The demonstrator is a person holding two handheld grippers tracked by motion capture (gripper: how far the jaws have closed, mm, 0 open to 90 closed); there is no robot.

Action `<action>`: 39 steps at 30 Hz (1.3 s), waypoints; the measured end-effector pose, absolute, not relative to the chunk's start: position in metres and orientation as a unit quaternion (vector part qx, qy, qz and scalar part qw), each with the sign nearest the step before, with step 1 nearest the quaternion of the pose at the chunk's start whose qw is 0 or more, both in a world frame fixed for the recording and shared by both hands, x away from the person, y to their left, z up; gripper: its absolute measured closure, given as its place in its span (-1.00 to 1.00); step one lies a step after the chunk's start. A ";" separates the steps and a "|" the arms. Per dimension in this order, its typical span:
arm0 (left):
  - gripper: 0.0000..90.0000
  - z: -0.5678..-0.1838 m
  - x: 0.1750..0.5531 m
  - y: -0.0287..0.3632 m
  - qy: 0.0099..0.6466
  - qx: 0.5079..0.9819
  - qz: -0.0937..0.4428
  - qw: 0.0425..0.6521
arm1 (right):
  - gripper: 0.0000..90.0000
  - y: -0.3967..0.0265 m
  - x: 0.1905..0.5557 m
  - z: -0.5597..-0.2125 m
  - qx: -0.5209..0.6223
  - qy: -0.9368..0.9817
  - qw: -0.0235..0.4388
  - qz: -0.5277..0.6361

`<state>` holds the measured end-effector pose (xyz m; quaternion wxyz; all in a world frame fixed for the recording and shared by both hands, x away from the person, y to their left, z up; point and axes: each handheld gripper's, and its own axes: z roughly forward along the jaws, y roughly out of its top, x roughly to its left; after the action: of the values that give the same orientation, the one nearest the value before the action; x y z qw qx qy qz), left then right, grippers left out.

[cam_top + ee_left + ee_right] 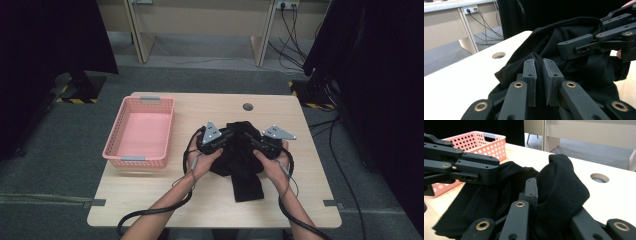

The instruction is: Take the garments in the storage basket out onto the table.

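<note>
Black soft cloth garment (241,160) bunched between both tongs.

A fold is pinched between the closed left tongs (539,75), another drapes over the right tongs (541,192); its lower end trails flat on the pale wooden bench (300,200).

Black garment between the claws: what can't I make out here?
- Right claw: in the right gripper view the black garment drapes over its far finger.
- Garment's type and shape: bunched, and in the high view both hands cover its middle.
- Pink basket: in the right gripper view, the left claw blocks part of it.
</note>
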<state>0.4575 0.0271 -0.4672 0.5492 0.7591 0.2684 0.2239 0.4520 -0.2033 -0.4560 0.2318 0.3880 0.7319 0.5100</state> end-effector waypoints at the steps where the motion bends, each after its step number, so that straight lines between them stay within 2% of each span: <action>1: 0.78 -0.467 0.457 0.027 0.268 0.759 0.224 0.549 | 0.80 -0.203 0.452 -0.456 0.388 0.732 0.232 0.510; 28: 0.67 -0.495 0.455 0.015 0.276 0.772 0.204 0.536 | 0.72 -0.205 0.451 -0.489 0.412 0.748 0.222 0.470; 39: 0.48 -0.503 0.454 0.013 0.280 0.776 0.202 0.528 | 0.62 -0.202 0.453 -0.500 0.421 0.753 0.219 0.456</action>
<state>0.4543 0.0132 -0.5030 0.5282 0.7760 0.2796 0.2017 0.4531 -0.2017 -0.5004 0.2192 0.4206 0.7530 0.4561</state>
